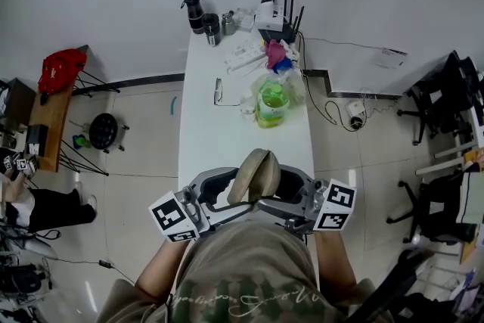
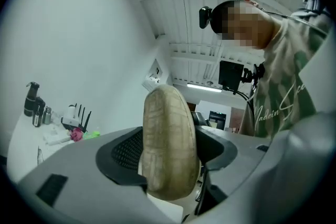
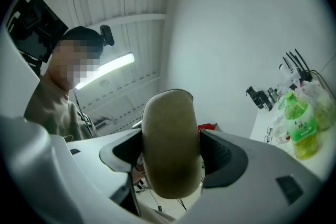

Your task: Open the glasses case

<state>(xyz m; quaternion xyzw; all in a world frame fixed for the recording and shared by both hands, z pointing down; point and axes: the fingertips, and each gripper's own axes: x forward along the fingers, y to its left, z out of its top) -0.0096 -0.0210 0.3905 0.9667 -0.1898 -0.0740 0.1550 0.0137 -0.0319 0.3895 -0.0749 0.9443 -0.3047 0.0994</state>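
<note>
Plainly, in the head view the glasses case (image 1: 255, 176) is off the worktop (image 1: 204, 140), raised before the person over its near end. The left tool (image 1: 221, 191) and the right tool (image 1: 291, 191) meet it from opposite sides, both pointing inward and roughly level, with the forearms angled in from either side. Spectacles (image 1: 218, 91) and a green bottle (image 1: 271, 104) lie on the far half. In the left gripper view the case (image 2: 169, 141) stands on edge between that tool's jaws, which are spread wide yet bear on both of its flanks. In the right gripper view the case (image 3: 170, 144) fills the gap likewise, a pad pressed to each side. This two-sided hold probably lets one tool steady one shell while the other pulls the lid away. No gap shows yet, so the case looks closed.
</note>
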